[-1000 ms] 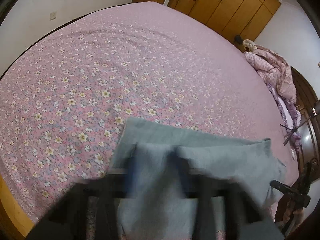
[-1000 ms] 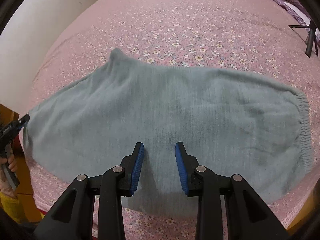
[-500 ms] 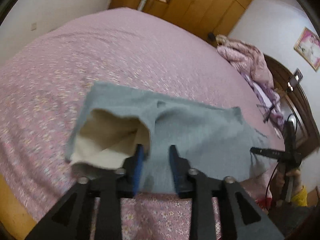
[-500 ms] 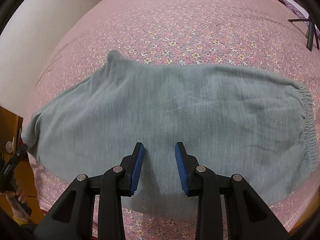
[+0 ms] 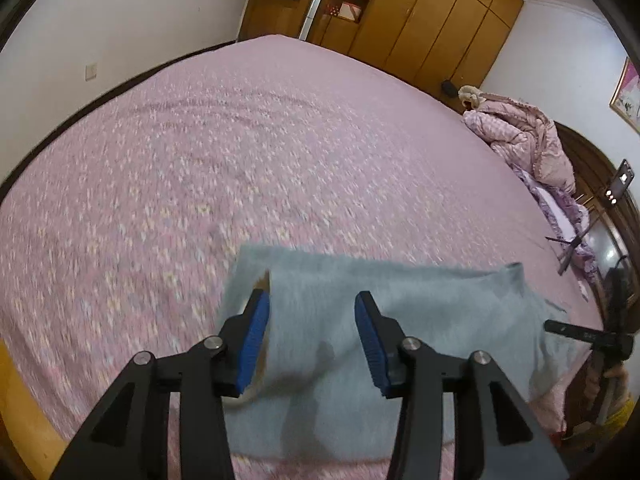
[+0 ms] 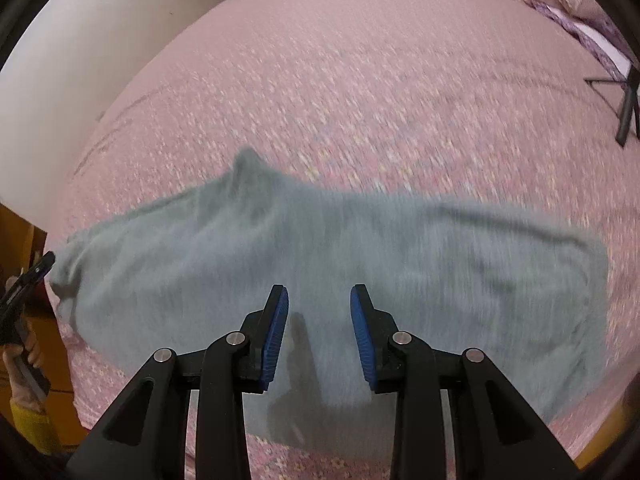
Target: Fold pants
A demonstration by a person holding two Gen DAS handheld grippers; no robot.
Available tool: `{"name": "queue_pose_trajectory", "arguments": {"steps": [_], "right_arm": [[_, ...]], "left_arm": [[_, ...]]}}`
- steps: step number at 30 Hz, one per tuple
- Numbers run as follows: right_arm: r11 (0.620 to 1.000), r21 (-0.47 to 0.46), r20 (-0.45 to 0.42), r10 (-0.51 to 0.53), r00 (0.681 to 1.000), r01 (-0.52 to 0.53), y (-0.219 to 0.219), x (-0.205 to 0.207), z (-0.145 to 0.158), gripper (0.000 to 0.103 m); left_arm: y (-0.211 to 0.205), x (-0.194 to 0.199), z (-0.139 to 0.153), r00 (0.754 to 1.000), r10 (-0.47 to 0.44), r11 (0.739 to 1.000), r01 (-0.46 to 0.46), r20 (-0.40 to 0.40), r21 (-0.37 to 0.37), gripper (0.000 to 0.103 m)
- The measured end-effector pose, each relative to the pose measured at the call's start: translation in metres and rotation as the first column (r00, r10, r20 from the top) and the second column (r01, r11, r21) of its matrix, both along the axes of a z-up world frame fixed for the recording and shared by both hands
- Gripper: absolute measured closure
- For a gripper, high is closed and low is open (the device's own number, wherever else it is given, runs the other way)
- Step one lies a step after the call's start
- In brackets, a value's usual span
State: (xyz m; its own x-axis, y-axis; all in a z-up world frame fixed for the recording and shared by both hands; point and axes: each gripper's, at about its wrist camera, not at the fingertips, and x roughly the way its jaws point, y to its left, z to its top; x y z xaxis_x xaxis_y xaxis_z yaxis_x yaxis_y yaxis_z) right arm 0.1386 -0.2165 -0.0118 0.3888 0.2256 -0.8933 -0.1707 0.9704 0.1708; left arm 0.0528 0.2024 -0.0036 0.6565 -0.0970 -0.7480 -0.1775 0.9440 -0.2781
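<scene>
Grey pants lay flat, already doubled lengthwise, on the pink floral bed; left gripper and right gripper hovered with fingers wide and empty, the next move apparently requiring a grasp of one end for a crosswise fold.

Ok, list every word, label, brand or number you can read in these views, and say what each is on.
None can be read.
Framed picture on the wall: too blurred to tell if it bears text.
Pants, bedsheet, wardrobe: no lettering visible.
</scene>
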Motion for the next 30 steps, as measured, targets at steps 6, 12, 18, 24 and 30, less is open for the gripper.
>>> {"name": "queue_pose_trajectory", "arguments": {"steps": [6,12,18,24,30], "right_arm": [[0.999,-0.021,0.032,0.047,0.998,-0.047,0.022,0.017,0.009,0.069],[0.999,0.001,0.017,0.049,0.999,-0.049,0.033,0.015,-0.001,0.069],[0.996,0.092,-0.027,-0.012,1.0,0.014,0.026,0.01,-0.017,0.069],[0.991,0.116,-0.037,-0.061,0.997,0.065,0.017,0.007,-0.022,0.069],[0.991,0.12,0.023,-0.067,0.997,0.064,0.019,0.009,-0.01,0.069]], "left_arm": [[0.002,0.027,-0.004,0.997,-0.068,0.993,0.07,-0.031,0.09,0.05],[0.007,0.036,-0.018,0.987,-0.139,0.989,0.143,-0.082,0.047,0.05],[0.014,0.038,-0.033,0.981,-0.162,0.986,0.166,-0.106,0.033,0.049],[0.004,0.032,-0.036,0.977,-0.204,0.973,0.209,-0.06,0.095,0.093],[0.012,0.015,-0.001,0.988,-0.134,0.991,0.131,0.074,0.037,0.098]]}}
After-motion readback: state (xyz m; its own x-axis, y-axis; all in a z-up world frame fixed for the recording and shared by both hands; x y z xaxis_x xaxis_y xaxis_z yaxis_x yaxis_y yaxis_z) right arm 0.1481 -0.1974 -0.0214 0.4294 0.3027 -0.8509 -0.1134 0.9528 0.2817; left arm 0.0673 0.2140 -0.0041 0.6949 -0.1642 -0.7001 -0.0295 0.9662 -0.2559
